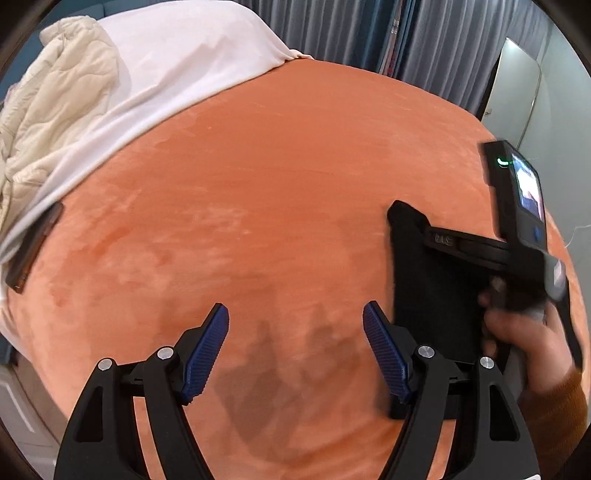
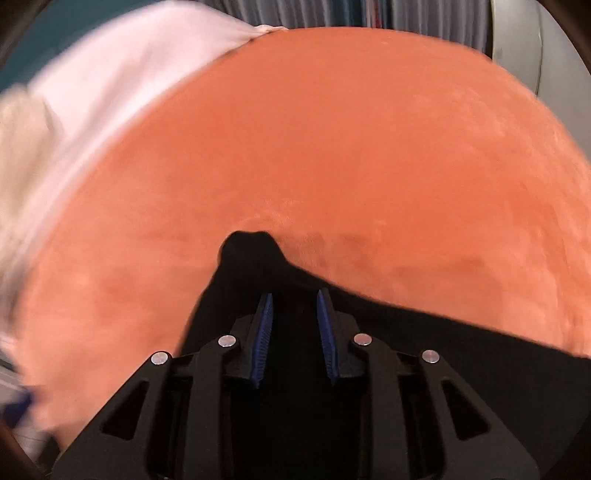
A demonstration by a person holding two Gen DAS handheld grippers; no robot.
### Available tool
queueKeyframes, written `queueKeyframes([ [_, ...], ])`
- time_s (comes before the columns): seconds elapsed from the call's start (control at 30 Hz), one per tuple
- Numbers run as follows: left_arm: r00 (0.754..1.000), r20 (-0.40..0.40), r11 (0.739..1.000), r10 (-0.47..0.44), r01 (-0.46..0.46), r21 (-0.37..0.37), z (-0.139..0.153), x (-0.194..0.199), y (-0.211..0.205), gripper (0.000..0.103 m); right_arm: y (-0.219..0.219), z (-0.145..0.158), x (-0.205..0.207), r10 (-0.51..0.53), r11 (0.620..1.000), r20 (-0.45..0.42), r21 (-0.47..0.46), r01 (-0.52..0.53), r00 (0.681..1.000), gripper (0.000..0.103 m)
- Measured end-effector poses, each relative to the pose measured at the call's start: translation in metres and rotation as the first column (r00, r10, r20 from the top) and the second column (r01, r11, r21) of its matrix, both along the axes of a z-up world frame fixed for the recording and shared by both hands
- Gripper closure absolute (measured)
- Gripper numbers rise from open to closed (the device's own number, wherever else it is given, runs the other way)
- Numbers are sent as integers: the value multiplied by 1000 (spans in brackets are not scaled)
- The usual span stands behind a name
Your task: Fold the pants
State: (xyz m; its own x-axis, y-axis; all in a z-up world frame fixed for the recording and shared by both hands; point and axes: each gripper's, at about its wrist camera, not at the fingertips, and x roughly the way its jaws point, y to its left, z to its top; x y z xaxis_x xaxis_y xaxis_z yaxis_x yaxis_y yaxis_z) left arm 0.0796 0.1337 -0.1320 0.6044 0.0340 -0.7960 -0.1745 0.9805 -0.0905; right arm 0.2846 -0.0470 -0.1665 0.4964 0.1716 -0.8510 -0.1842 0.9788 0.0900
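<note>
Beside black pants (image 1: 432, 295), person's hand (image 1: 517, 332)

R wrist view, blurred at edges. R gripper (image 2: 294, 314): blue pads (image 2: 264, 332) set close, narrow gap, black pants (image 2: 424, 332) fabric bunched between them; actual pinch can't be confirmed. Cloth peaks in a fold just ahead of tips, rest trails off to lower right. All over orange blanket (image 2: 332, 147). White sheet (image 2: 122, 66) upper left; grey curtain (image 2: 332, 13) along top.
</note>
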Motion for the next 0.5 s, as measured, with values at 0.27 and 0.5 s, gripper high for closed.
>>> queueKeyframes([
  [0.27,1000,19,999,19,-18,-51,6,-9,19,29,28,0,-5,41,999,-6,11,-41,999,77],
  [0.5,996,76,998,-55,53,32,20,-33,0,22,-88,92,-104,-106,980,241,192,60,965,77],
])
